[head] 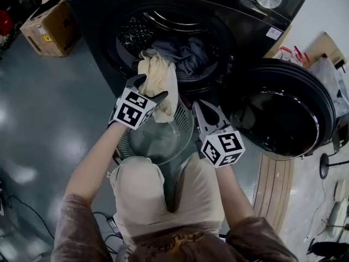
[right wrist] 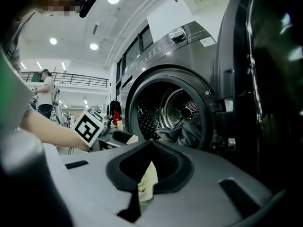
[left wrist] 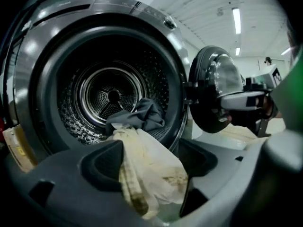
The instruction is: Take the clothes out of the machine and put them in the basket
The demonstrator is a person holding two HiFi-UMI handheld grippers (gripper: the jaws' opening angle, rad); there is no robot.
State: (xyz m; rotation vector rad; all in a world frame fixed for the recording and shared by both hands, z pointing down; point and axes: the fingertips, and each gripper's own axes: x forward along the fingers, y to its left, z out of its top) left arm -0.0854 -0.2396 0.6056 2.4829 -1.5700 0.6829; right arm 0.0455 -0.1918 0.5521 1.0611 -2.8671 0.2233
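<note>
Left gripper [head: 151,89] released, jaws apart, cream cloth [head: 162,78] draped between them, hanging over the basket [head: 188,125] rim below the machine [head: 98,15] opening. Right gripper [head: 199,107] clenched, empty. Grey clothes [head: 188,56] left at drum's front edge. I'd guess we're midway.

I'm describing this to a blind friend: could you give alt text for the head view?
From above: a cream cloth hangs between the open jaws of the person's left gripper, over a mesh basket before an open dark washing machine. The shut right gripper is alongside; grey clothes lie in the drum.
</note>
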